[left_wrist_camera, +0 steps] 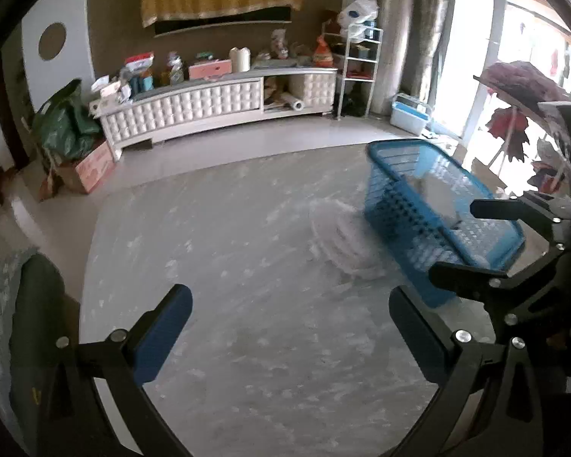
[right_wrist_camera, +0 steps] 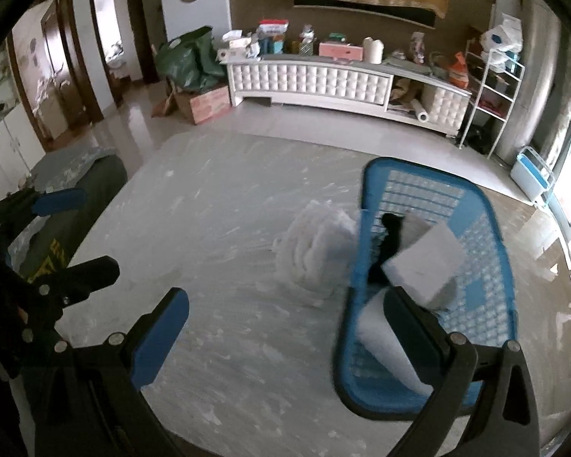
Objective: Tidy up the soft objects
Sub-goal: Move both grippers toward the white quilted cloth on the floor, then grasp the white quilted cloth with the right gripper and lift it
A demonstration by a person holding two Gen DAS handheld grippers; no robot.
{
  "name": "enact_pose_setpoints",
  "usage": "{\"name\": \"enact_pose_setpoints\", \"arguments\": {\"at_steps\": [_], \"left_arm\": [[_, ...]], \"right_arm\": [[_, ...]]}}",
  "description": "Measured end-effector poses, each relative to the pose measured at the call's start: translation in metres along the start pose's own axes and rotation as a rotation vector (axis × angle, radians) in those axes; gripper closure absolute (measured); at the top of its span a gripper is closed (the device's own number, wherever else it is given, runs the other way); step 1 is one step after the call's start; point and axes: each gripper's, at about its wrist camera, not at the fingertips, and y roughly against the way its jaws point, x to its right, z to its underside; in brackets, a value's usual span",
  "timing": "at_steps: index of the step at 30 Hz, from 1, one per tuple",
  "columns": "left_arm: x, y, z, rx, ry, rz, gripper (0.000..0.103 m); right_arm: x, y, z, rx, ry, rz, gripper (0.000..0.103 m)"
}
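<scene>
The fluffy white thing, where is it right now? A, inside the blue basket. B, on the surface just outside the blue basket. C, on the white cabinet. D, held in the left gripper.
B: the fluffy white thing lies on the pale surface against the outside wall of the blue basket; both grippers are open and empty.

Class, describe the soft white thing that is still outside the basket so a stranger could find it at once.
Start at the blue basket on the pale mat. Right against its left wall sits a fluffy white bundle. Unlike the smooth white pieces and the black item inside the basket, it is shaggy and lies on the mat.
</scene>
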Motion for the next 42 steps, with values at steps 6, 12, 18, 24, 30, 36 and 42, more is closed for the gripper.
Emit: {"name": "enact_pose_setpoints", "arguments": {"at_steps": [6,12,18,24,30,36,42], "left_arm": [[-0.033,-0.022,0.011,-0.043,0.063,-0.012,0.0],[-0.063,-0.046,0.021,-0.087,0.1,-0.03,0.0],[-0.082,-0.074,0.031,-0.127,0.141,-0.039,0.0],[-0.089,-0.096,0.038,-0.169,0.139,-0.035,0.0],[-0.098,-0.118,0.033,-0.21,0.13,-0.01,0.0],[-0.101,-0.134,0.017,-0.214,0.097,-0.02,0.0],[-0.099,-0.145,0.012,-0.207,0.078,-0.017,0.0]], "right_arm": [[-0.017,-0.029,-0.011,-0.05,0.042,0.022,0.0],[-0.034,-0.053,-0.015,-0.104,0.07,0.041,0.0],[-0.052,-0.082,-0.017,-0.148,0.119,0.081,0.002],[-0.054,-0.108,-0.017,-0.198,0.117,0.074,0.007],[-0.048,-0.135,-0.018,-0.243,0.08,0.097,0.008],[-0.038,-0.157,-0.022,-0.273,0.03,0.113,0.008],[-0.027,-0.173,-0.024,-0.28,-0.006,0.141,0.009]]}}
